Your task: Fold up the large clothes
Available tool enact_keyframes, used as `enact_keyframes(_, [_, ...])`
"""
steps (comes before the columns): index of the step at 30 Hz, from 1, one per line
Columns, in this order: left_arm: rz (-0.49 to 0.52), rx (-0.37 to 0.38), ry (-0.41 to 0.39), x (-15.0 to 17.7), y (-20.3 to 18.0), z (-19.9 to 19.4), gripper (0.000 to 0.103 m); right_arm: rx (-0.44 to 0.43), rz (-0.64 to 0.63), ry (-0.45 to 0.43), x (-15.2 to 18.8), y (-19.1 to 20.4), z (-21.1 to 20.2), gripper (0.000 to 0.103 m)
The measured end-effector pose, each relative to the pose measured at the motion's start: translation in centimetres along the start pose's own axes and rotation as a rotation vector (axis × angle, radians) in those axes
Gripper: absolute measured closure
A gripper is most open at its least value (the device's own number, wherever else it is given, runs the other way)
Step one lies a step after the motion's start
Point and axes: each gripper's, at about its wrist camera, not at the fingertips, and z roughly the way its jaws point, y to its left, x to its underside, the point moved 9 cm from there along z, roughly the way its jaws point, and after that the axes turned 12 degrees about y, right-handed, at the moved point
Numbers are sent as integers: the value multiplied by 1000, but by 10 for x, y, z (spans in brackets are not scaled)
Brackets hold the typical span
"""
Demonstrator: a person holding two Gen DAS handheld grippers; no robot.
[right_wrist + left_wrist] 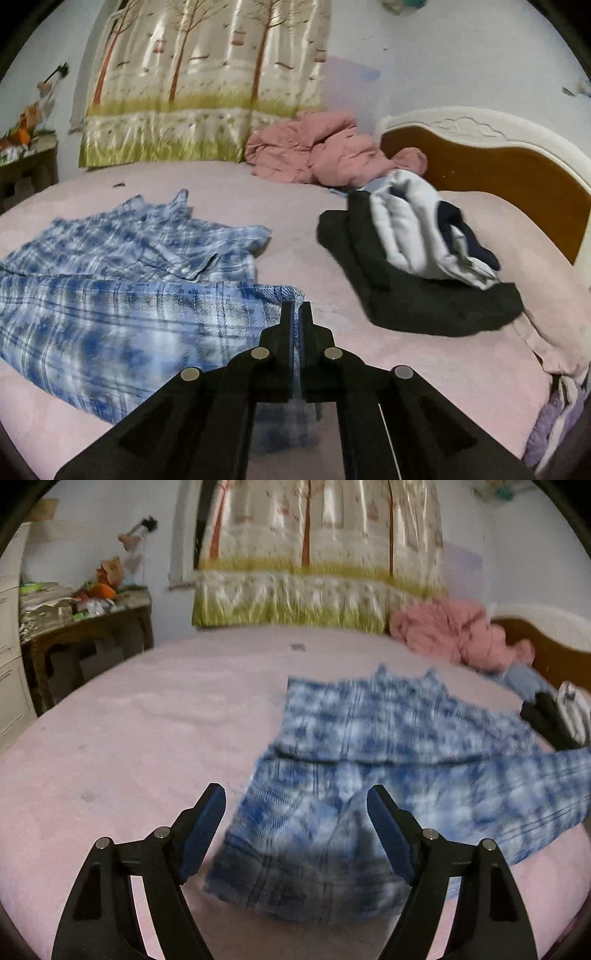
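A blue and white plaid shirt (388,738) lies spread on the pink bed sheet (129,738), its lower part folded over the upper. My left gripper (295,792) is open and hovers over the shirt's near left corner, with nothing pinched between its blue pads. In the right wrist view the shirt (122,295) stretches to the left. My right gripper (296,308) is shut on the shirt's right edge, and a strip of plaid cloth shows between its black fingers.
A crumpled pink quilt (314,151) lies at the far side by the wooden headboard (498,166). A pile of black and white clothes (406,258) sits right of the shirt. A cluttered side table (74,620) stands left of the bed, below a patterned curtain (314,554).
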Motion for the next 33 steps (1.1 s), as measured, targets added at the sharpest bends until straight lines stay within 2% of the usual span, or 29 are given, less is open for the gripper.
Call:
enact_keyframes(3, [60, -27, 74, 9, -4, 26, 26, -5, -9, 65, 20, -3, 8, 101])
enact_keyframes(4, [68, -5, 92, 13, -7, 33, 31, 5, -21, 90, 26, -2, 13, 101])
enact_keyframes(5, [68, 39, 116, 16, -9, 38, 58, 16, -28, 112, 32, -2, 18, 101])
enact_keyframes(6, [53, 37, 120, 17, -6, 38, 84, 17, -29, 125, 36, -2, 23, 101])
enact_keyframes(7, [29, 4, 96, 16, 0, 34, 90, 13, -27, 128, 40, -1, 25, 101])
enact_keyframes(10, [23, -22, 0, 10, 7, 13, 94, 26, -42, 109, 45, 0, 27, 101])
enact_keyframes(11, [40, -50, -36, 8, 9, 6, 102, 35, -50, 96, 46, 1, 26, 101])
enact_keyframes(14, [52, -102, -120, -3, 17, -14, 102, 58, -40, 59, 40, 0, 23, 101])
enact_keyframes(18, [-15, -66, -150, -32, 31, -22, 102, 16, 39, -18, 2, -4, 15, 101])
enact_keyframes(21, [-55, -45, -184, -48, 33, -26, 102, 26, 45, -29, -21, -3, 16, 101])
enact_keyframes(24, [-98, -77, -283, -67, 40, -39, 102, 39, 34, -106, -46, -1, 5, 101])
enact_keyframes(26, [-146, -87, -303, -75, 47, -35, 102, 40, 39, -121, -63, 2, 15, 101])
enact_keyframes(28, [-151, -78, -279, -84, 49, -16, 102, 36, 24, 2, -72, 12, 58, 101])
enact_keyframes(29, [-129, -100, -231, -86, 50, 0, 102, 29, 21, 44, -72, 15, 73, 101])
enact_keyframes(31, [-66, -164, -67, -83, 52, 47, 102, 17, -21, 187, -62, 25, 120, 101])
enact_keyframes(33, [-31, -176, 43, -72, 51, 81, 99, 62, -53, 240, -50, 27, 140, 101])
